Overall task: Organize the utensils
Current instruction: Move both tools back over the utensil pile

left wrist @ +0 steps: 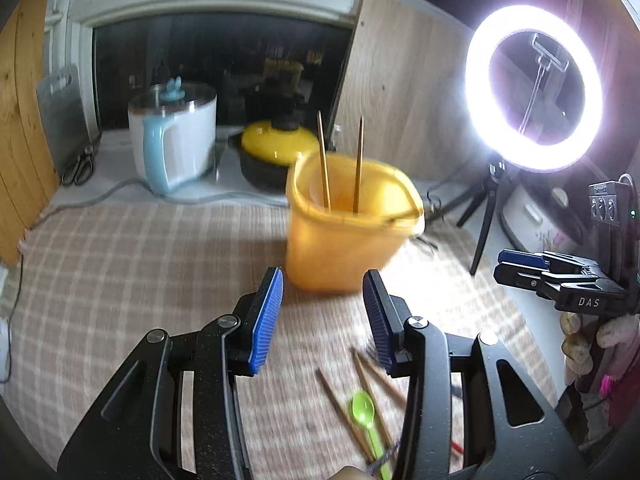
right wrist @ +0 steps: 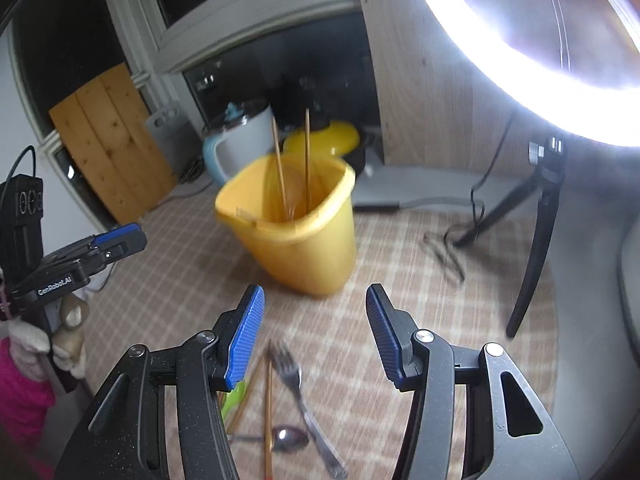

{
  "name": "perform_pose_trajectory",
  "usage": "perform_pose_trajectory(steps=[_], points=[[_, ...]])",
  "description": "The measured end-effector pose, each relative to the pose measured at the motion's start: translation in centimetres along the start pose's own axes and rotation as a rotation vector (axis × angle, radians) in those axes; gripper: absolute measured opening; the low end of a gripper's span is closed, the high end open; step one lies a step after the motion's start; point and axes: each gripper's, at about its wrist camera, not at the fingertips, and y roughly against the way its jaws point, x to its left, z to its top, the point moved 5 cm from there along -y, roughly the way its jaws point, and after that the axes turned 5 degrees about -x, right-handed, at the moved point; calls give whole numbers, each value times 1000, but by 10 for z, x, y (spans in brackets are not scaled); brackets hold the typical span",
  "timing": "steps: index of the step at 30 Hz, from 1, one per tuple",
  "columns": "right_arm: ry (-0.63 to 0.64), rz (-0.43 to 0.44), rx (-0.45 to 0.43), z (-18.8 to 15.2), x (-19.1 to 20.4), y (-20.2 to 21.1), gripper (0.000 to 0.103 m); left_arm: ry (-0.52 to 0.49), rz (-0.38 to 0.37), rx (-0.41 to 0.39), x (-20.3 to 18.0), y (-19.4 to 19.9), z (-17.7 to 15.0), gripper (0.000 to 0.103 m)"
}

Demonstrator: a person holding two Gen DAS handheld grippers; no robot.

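The left claw (left wrist: 322,312) hangs released and empty over the checked cloth (left wrist: 120,272) on the counter. Just beyond stands the yellow bin (left wrist: 344,240) holding two upright chopsticks (left wrist: 324,160). Nearer, a green spoon (left wrist: 366,412), fork (right wrist: 292,376) and metal spoon (right wrist: 288,438) lie loose. The right claw (right wrist: 316,330) gapes empty.

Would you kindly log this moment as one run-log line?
left gripper: open, empty | right gripper: open, empty | yellow bin: two chopsticks | cloth: fork, spoon, green spoon loose
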Motion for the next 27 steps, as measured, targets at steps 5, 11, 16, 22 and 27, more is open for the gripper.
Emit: perform_pose_trajectory(steps=[5, 11, 16, 22, 27], points=[[-5, 19, 86, -33, -4, -6, 52, 25, 3, 77, 2, -6, -27, 42], [-20, 38, 179, -56, -10, -17, 52, 48, 5, 161, 1, -14, -59, 42], [4, 88, 265, -70, 5, -30, 44, 63, -6, 240, -3, -21, -86, 42], [68, 128, 353, -86, 31, -49, 38, 105, -32, 349, -9, -35, -114, 36], [32, 139, 404, -97, 31, -66, 26, 115, -43, 397, -17, -43, -133, 29]])
